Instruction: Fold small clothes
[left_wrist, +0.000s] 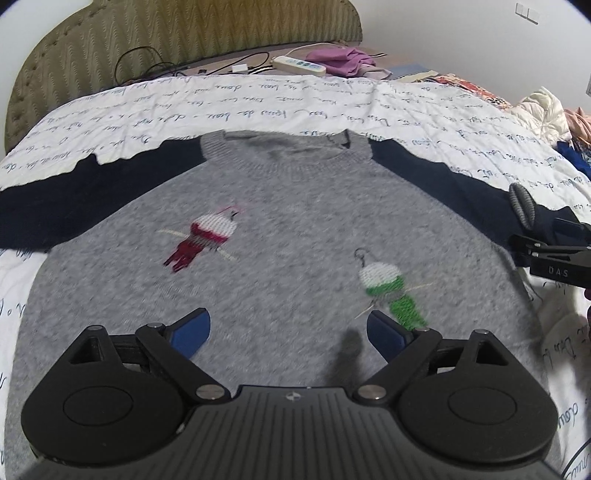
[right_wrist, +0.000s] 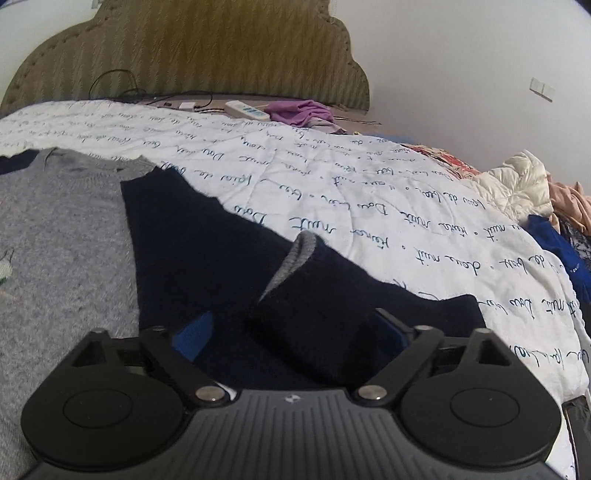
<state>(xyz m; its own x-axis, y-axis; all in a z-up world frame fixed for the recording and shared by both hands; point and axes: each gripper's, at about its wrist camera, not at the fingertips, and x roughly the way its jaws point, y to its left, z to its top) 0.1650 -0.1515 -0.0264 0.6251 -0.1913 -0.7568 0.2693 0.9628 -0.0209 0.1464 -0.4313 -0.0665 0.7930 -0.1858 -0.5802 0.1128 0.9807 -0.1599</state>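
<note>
Your left gripper (left_wrist: 289, 328) hangs wide open over the grey knit sweater with navy sleeves (left_wrist: 280, 236). Your right gripper (right_wrist: 295, 328) straddles its navy sleeve cuff (right_wrist: 306, 295); can't tell if it's clamped.

Sweater (left_wrist: 280, 236): fuzzy matt knit, grey body, ribbed collar; navy sleeve (right_wrist: 207, 258) same soft knit, grey ribbed cuff (right_wrist: 295, 254). Stitched figures on its chest look like coarse yarn. Quilt (left_wrist: 258, 103) under the sweater: matt white cotton-like cloth, stitched, slightly wrinkled, printed script. Headboard (left_wrist: 184, 33) behind the quilt: olive textured fabric, tufted edge. Power strip (left_wrist: 299, 64) past the quilt's far edge: glossy white plastic. Left gripper (left_wrist: 288, 332) and right gripper (right_wrist: 291, 332): matt black plastic, ribbed housing, bright metal pins, blue smooth pads (left_wrist: 192, 332).
</note>
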